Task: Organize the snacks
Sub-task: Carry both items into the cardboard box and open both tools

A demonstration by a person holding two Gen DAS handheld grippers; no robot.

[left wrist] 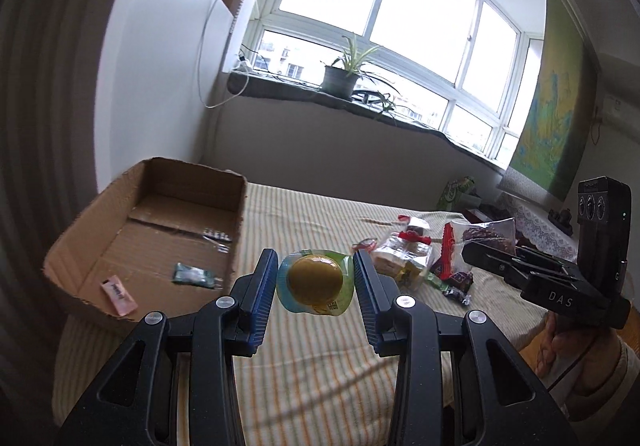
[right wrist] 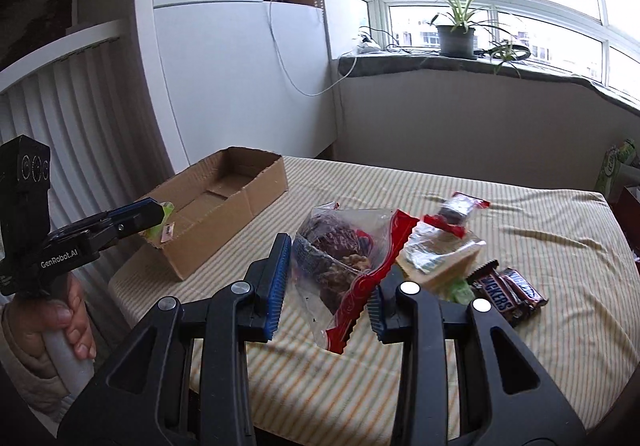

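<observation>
My left gripper is shut on a round yellow jelly cup with a green rim, held above the striped cloth just right of the cardboard box. My right gripper is shut on a clear bag of dark nutty snacks with a red edge, lifted over the table. The box holds a pink packet, a green packet and a small blister strip. In the right wrist view the left gripper is over the box's near corner.
A pile of snacks lies on the striped table: Snickers bars, a clear pack with a red clip, a dark red-edged packet. A windowsill with potted plants runs behind. A white cabinet stands at the back left.
</observation>
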